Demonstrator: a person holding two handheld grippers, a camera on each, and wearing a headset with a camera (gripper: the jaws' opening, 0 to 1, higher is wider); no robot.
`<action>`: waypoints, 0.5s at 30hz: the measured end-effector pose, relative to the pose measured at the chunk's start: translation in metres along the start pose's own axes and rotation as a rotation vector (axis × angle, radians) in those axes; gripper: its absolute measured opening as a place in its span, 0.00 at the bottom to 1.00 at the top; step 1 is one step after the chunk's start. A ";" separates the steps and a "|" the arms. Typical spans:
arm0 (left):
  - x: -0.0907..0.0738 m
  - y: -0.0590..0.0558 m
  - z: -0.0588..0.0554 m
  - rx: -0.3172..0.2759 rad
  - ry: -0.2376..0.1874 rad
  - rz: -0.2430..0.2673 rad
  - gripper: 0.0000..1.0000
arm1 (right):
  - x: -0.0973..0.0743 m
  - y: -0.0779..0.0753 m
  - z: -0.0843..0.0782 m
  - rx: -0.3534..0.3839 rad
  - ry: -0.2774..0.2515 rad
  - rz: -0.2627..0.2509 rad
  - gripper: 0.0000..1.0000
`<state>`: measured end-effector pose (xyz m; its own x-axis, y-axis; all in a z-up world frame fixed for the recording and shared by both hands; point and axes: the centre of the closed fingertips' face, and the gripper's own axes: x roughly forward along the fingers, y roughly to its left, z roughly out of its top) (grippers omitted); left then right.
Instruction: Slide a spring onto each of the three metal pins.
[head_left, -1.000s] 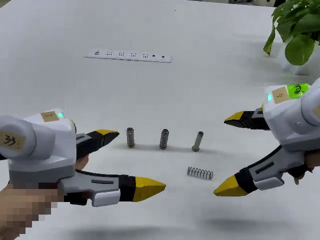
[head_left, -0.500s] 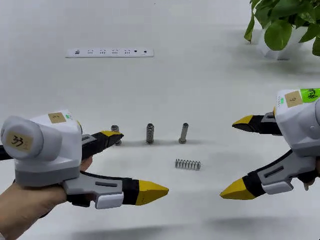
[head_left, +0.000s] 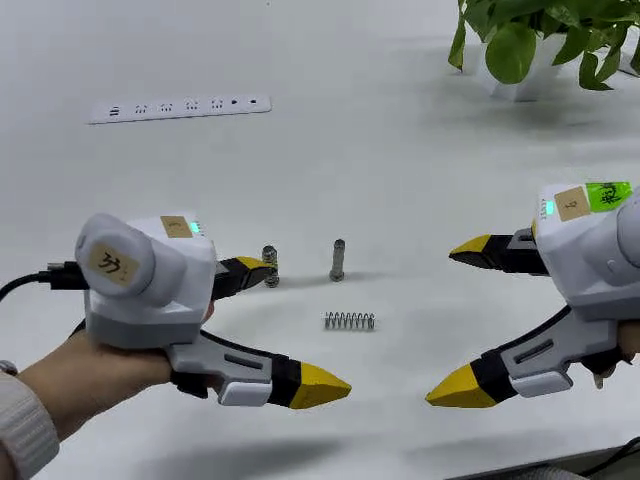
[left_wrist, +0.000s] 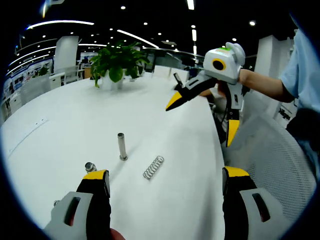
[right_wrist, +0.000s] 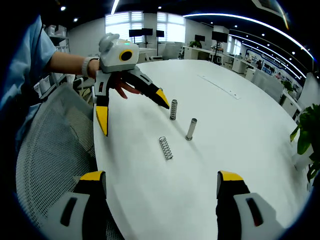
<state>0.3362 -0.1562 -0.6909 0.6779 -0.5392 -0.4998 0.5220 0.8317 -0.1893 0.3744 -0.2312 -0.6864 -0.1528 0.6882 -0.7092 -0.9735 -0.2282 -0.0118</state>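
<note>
A bare metal pin (head_left: 338, 260) stands upright mid-table, with a loose spring (head_left: 349, 320) lying flat just in front of it. Left of it stands a pin with a spring on it (head_left: 270, 266), half behind the upper finger of my left gripper (head_left: 290, 325), which is open and holds nothing. My right gripper (head_left: 455, 318) hovers open to the right of the pins, holding nothing. The left gripper view has the bare pin (left_wrist: 121, 146), the loose spring (left_wrist: 153, 167) and the right gripper (left_wrist: 200, 125). The right gripper view has the bare pin (right_wrist: 190, 129), the loose spring (right_wrist: 165, 148), a sprung pin (right_wrist: 173, 109) and the left gripper (right_wrist: 134, 116).
A white power strip (head_left: 180, 107) lies far back on the left. A potted plant (head_left: 540, 40) stands at the back right. A mesh chair (right_wrist: 50, 150) sits by the table's near edge. Bare tabletop lies around the pins.
The head camera has swung, shifting the scene left. My left gripper has moved right toward the pins and now covers the leftmost one. The right gripper has held its place, open.
</note>
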 end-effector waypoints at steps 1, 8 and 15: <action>0.003 0.001 0.000 0.005 0.009 -0.001 0.96 | -0.001 0.000 -0.001 0.004 0.000 -0.001 0.93; 0.022 0.004 -0.007 0.073 0.105 -0.044 0.84 | -0.004 0.000 -0.009 0.035 -0.014 -0.014 0.93; 0.036 0.011 -0.014 0.118 0.174 -0.049 0.65 | -0.006 0.002 -0.016 0.064 -0.024 -0.021 0.93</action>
<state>0.3587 -0.1644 -0.7231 0.5556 -0.5392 -0.6330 0.6163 0.7780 -0.1218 0.3765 -0.2465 -0.6933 -0.1357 0.7086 -0.6925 -0.9853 -0.1695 0.0196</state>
